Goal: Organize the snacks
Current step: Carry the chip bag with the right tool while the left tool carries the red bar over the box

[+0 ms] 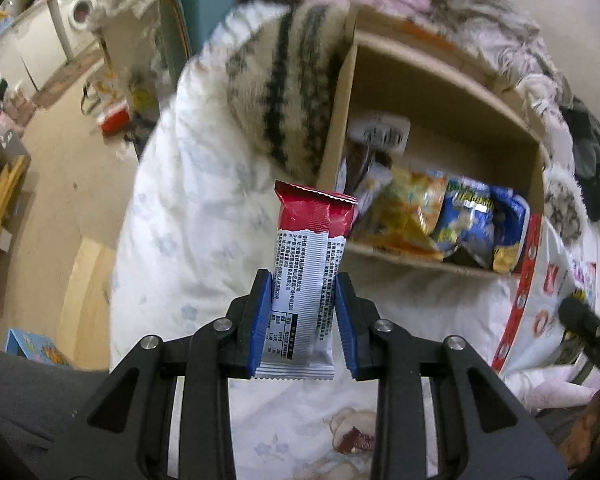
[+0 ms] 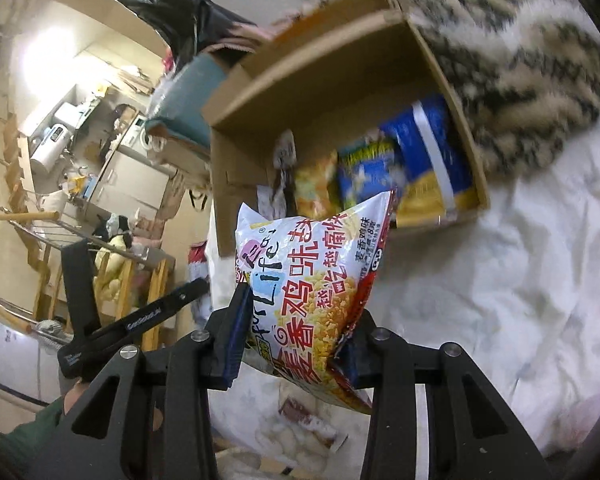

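Before the cardboard box's (image 1: 342,92) open rim, left claw (image 1: 302,312) clamps a bar wrapper (image 1: 306,276) (right claw (image 2: 296,344) grips a snack bag (image 2: 320,280)).

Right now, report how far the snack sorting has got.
Done: several packets already stand in the cardboard box. In hand: the left tongs grip a red-and-white bar, the right tongs a puffed snack bag, both short of the box. Left: boxing those two, plus a wrapper on the bedding.
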A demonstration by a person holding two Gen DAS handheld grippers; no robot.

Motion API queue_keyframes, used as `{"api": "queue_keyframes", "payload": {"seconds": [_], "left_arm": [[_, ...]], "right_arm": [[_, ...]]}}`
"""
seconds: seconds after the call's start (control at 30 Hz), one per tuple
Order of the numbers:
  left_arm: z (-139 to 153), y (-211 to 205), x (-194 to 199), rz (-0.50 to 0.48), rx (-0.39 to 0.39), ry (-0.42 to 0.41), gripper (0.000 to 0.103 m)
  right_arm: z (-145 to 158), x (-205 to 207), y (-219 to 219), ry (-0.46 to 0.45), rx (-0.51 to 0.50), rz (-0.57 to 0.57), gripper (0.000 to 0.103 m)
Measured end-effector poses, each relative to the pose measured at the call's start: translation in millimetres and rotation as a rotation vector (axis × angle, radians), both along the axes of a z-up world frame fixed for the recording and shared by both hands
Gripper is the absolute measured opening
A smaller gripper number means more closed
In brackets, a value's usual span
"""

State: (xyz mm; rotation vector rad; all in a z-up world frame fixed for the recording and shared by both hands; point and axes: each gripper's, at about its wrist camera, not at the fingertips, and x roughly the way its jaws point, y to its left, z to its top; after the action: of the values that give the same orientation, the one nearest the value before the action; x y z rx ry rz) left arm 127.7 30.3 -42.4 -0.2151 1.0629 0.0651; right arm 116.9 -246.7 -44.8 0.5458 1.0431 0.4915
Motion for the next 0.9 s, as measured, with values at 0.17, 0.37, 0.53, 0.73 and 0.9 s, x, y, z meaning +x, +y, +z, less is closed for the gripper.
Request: {"api": "queue_keyframes", "payload": {"seconds": [0.17,0.37,0.53,0.73,0.9], "left_arm": [[23,-9,2,-0.047,0.028,-0.087,0.027],[44,-6,18,-0.058,-0.019,-0.08,0.027],[63,-14,39,-0.081,0.004,-0.121,0.027],[75,-36,67,-0.129,0.044,-0.161,0.027],[67,-56,87,-0.171,0.08,-0.176,0.027]], "right_arm": [[19,9,-7,-0.079,0.02,-0.068,0.04],[38,20,-22,-0.138,0.008,-0.098,0.04],[43,44,-24,-0.146,-0.054,-0.084,0.04],[42,71,-25,-0.16,-0.11,-0.067,0.04],[27,89,-29,-0.124,-0.109,-0.093,0.04]]}}
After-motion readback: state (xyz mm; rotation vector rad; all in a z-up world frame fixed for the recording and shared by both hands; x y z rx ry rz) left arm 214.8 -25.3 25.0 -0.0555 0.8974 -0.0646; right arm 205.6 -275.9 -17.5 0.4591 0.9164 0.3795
